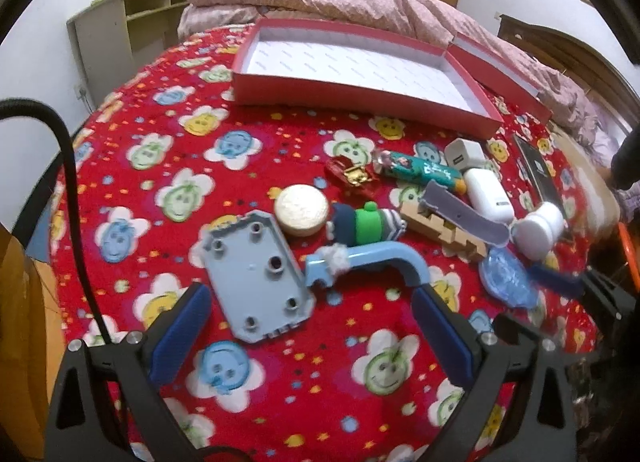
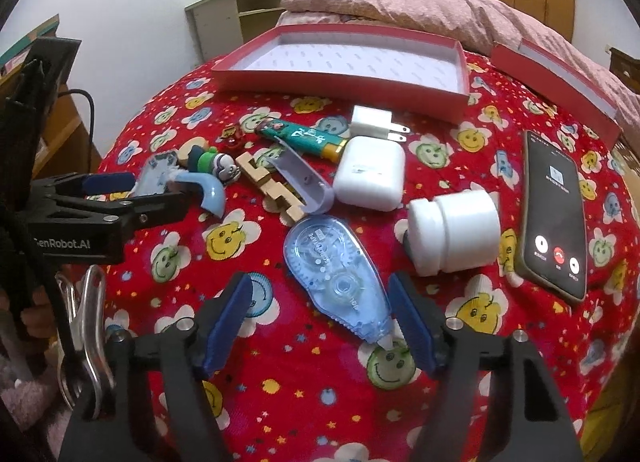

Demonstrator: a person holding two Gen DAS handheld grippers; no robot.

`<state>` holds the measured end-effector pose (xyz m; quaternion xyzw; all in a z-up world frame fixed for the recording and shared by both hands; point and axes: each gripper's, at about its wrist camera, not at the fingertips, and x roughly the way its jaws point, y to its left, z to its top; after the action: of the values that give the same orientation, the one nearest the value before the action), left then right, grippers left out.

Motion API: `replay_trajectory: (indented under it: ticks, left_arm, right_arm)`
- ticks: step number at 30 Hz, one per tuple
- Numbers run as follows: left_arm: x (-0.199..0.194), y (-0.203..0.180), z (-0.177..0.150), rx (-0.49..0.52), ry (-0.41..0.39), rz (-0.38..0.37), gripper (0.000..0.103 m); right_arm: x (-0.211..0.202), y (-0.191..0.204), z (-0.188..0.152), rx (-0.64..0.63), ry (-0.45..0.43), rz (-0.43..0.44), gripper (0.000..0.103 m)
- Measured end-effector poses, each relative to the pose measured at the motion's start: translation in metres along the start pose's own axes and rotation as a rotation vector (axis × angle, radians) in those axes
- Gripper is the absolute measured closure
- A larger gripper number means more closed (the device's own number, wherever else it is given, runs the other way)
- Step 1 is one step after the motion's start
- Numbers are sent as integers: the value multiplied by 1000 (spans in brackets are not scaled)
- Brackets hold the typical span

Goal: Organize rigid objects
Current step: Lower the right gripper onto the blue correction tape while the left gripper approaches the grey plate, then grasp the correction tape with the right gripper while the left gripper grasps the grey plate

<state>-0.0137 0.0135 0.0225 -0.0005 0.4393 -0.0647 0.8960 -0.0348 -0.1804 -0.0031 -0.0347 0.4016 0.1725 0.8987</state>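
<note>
A red patterned blanket is covering the work surface and is carrying every item. At its far side a shallow red tray with a white lining is lying flat, and its red lid is resting just beside it to the right.

A black phone is lying face up near the right edge, its screen lit. A white jar is lying on its side just left of the phone. A white case is sitting behind the jar, with a white plug adapter just behind it. A grey-blue plate is lying flat at the left of the cluster, and a curved blue handle is lying just beside it. A wooden puzzle piece is lying under a lilac cover. A teal tube, a toy figure, a round gold tin and a small red toy car are filling the middle.

The right gripper is standing spread wide, its blue pads flanking a clear blue correction tape dispenser; contact cannot be told. The left gripper is also standing spread wide, holding nothing, with the plate's near end between its fingers.
</note>
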Motion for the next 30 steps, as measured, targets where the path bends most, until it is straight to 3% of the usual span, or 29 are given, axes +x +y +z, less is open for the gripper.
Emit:
replay_trajectory:
  ticks: [7,13,16,18,20,30]
  left_arm:
    - [-1,14,-6,30,-20,109,1]
    - [5,20,0,13,-27,125,2]
    - [8,25,1,6,-25,141,16]
    - [10,31,1,-5,-15,139,32]
    - [10,37,1,-23,-9,131,38]
    - [16,38,5,-23,-20,115,36]
  right_arm:
    - [3,-1,-1,14,5,26,38]
    - [4,0,-2,9,10,24,39]
    - [5,2,-3,3,11,25,43]
    - [5,4,-3,-4,12,35,44]
    - [5,7,-2,-12,14,40,45]
    - [12,17,-1,-40,17,34,47]
